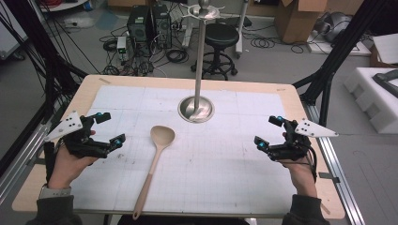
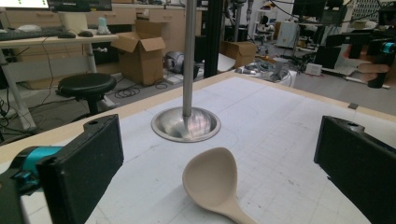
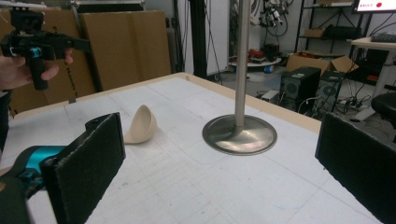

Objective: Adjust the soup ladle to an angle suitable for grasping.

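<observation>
A beige ladle point(image 1: 156, 157) lies flat on the white gridded mat point(image 1: 234, 164), its bowl point(image 2: 212, 179) toward the far side and its handle running back to the near edge. Behind it a metal pole stand point(image 1: 196, 108) rises from a round steel base point(image 2: 186, 124) point(image 3: 239, 134). My left gripper point(image 1: 107, 128) hovers at the table's left, open, jaws wide apart with the ladle bowl ahead of them. My right gripper point(image 1: 269, 131) hovers at the right, open and holding nothing. The ladle bowl point(image 3: 141, 125) appears far left in the right gripper view.
The mat covers a wooden table point(image 1: 89, 89) with a bare rim. A black stool point(image 1: 220, 42), computer towers point(image 1: 149, 23), cardboard boxes point(image 1: 298, 18) and floor cables stand beyond the far edge. White foam blocks point(image 1: 375, 93) sit off to the right.
</observation>
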`<state>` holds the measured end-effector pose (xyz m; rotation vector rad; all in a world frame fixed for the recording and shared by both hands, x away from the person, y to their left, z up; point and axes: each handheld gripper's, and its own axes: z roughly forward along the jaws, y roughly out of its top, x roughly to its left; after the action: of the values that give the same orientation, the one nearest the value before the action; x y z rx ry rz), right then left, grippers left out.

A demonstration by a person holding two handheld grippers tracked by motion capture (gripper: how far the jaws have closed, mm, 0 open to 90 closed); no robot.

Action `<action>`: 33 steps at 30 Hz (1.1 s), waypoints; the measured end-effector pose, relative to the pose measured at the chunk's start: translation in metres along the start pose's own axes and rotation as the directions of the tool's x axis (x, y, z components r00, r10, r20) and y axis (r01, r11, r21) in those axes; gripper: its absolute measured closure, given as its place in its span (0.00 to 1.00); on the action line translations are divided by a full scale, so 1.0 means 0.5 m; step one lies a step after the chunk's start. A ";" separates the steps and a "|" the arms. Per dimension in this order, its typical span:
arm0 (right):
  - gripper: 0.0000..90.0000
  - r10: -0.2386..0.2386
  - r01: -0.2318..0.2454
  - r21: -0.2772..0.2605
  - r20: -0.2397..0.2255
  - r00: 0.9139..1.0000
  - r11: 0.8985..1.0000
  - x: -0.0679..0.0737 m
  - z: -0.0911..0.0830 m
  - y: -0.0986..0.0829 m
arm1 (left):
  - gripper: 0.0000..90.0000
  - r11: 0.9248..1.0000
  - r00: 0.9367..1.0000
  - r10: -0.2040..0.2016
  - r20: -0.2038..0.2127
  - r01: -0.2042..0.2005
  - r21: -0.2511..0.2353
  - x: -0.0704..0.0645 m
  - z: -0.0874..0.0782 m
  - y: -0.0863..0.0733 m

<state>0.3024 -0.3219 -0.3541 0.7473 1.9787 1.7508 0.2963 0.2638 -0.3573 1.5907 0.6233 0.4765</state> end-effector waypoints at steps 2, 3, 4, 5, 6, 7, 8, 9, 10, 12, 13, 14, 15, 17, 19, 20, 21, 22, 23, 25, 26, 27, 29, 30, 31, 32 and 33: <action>0.00 0.004 -0.004 0.005 0.002 1.000 1.000 0.000 0.002 -0.002 | 0.02 1.000 1.000 0.001 -0.001 -0.001 0.003 0.000 0.001 -0.001; 0.00 0.003 -0.003 0.008 0.003 1.000 1.000 0.000 0.002 -0.002 | 0.02 1.000 1.000 -0.005 0.000 0.005 0.007 0.000 0.002 -0.001; 0.00 -0.001 0.001 0.009 0.001 1.000 1.000 0.000 0.003 -0.002 | 0.02 1.000 1.000 -0.002 -0.002 0.002 0.003 0.000 0.003 -0.001; 0.00 0.001 -0.001 0.012 -0.001 1.000 1.000 0.001 0.003 -0.002 | 0.02 1.000 1.000 -0.003 -0.005 0.003 0.001 -0.001 0.004 -0.002; 0.00 0.001 -0.001 0.012 -0.001 1.000 1.000 0.001 0.003 -0.002 | 0.02 1.000 1.000 -0.003 -0.005 0.003 0.001 -0.001 0.004 -0.002; 0.00 0.002 -0.002 0.006 0.003 1.000 1.000 0.001 0.002 -0.002 | 0.02 1.000 1.000 -0.004 -0.005 0.004 0.005 -0.001 0.005 -0.002; 0.00 0.002 -0.002 0.007 0.002 1.000 1.000 0.001 0.001 -0.002 | 0.02 1.000 1.000 -0.001 -0.014 0.001 0.004 -0.001 0.006 -0.002; 0.00 0.002 -0.002 0.007 0.002 1.000 1.000 0.001 0.001 -0.002 | 0.02 1.000 1.000 -0.001 -0.014 0.001 0.004 -0.001 0.006 -0.002; 0.00 0.004 -0.004 0.006 0.005 1.000 1.000 0.000 0.000 -0.002 | 0.02 1.000 1.000 -0.006 -0.017 0.007 0.003 -0.002 0.007 -0.003; 0.00 0.004 -0.004 0.003 0.006 1.000 1.000 -0.002 -0.001 -0.002 | 0.02 1.000 1.000 -0.007 -0.017 0.007 0.010 -0.002 0.009 -0.004; 0.00 0.008 -0.008 0.004 0.009 1.000 1.000 -0.002 -0.001 -0.002 | 0.02 1.000 1.000 -0.002 -0.016 0.002 0.013 -0.002 0.010 -0.005; 0.00 0.007 -0.007 0.003 0.008 1.000 1.000 -0.003 0.000 -0.003 | 0.02 1.000 1.000 0.003 -0.013 -0.002 0.016 -0.003 0.012 -0.006; 0.00 0.006 -0.006 0.005 0.007 1.000 1.000 -0.004 0.000 -0.003 | 0.02 1.000 1.000 0.010 -0.013 -0.010 0.023 -0.005 0.013 -0.007; 0.00 0.008 -0.008 0.005 0.012 1.000 1.000 -0.005 0.002 -0.004 | 0.14 0.998 0.999 0.040 -0.014 -0.039 0.039 -0.009 0.014 -0.010; 0.00 0.009 -0.009 0.011 0.008 1.000 1.000 -0.005 0.004 -0.004 | 0.23 0.998 0.998 0.053 -0.014 -0.053 0.035 -0.012 0.015 -0.012; 0.00 0.005 -0.005 0.014 0.007 1.000 1.000 -0.004 0.005 -0.004 | 0.27 0.998 0.999 0.052 -0.010 -0.052 0.035 -0.013 0.016 -0.013; 0.00 0.004 -0.004 0.017 0.005 1.000 1.000 -0.003 0.006 -0.004 | 0.30 0.998 0.999 0.052 -0.011 -0.052 0.038 -0.013 0.018 -0.015; 0.00 0.003 -0.003 0.019 0.003 1.000 1.000 -0.003 0.006 -0.005 | 0.35 0.998 0.999 0.050 -0.009 -0.050 0.044 -0.013 0.020 -0.017; 0.00 0.004 -0.004 0.019 0.002 1.000 1.000 -0.002 0.006 -0.005 | 0.40 0.997 0.999 0.050 -0.006 -0.050 0.052 -0.014 0.022 -0.020; 0.00 0.003 -0.003 0.017 0.000 1.000 1.000 -0.002 0.005 -0.005 | 0.52 0.997 0.998 0.054 -0.007 -0.054 0.057 -0.015 0.024 -0.023; 0.00 0.006 -0.006 0.015 0.000 1.000 1.000 -0.002 0.004 -0.005 | 0.57 0.997 0.998 0.060 -0.010 -0.060 0.057 -0.016 0.026 -0.026; 0.00 0.006 -0.006 0.015 0.000 1.000 1.000 -0.002 0.004 -0.005 | 0.57 0.996 0.998 0.062 -0.008 -0.062 0.061 -0.017 0.029 -0.029; 0.00 0.006 -0.006 0.010 0.000 1.000 1.000 -0.003 0.001 -0.005 | 0.72 0.995 0.998 0.057 -0.005 -0.057 0.079 -0.018 0.034 -0.033; 0.00 0.006 -0.006 0.010 0.000 1.000 1.000 -0.003 0.001 -0.005 | 0.72 0.995 0.998 0.057 -0.006 -0.057 0.086 -0.020 0.036 -0.034; 0.00 0.009 -0.009 0.011 -0.001 1.000 1.000 -0.003 0.000 -0.006 | 0.84 0.995 0.999 0.048 -0.006 -0.047 0.093 -0.021 0.038 -0.036; 0.00 0.010 -0.010 0.011 0.000 1.000 1.000 -0.003 0.000 -0.006 | 0.91 0.995 0.999 0.033 -0.004 -0.033 0.091 -0.022 0.039 -0.036; 0.00 0.010 -0.010 0.011 0.000 1.000 1.000 -0.003 0.000 -0.006 | 0.97 0.995 0.999 0.033 -0.004 -0.033 0.091 -0.022 0.039 -0.036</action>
<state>0.3033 -0.3233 -0.3572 0.7619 1.9892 1.7473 0.2981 0.2429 -0.3770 1.6886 0.6308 0.4829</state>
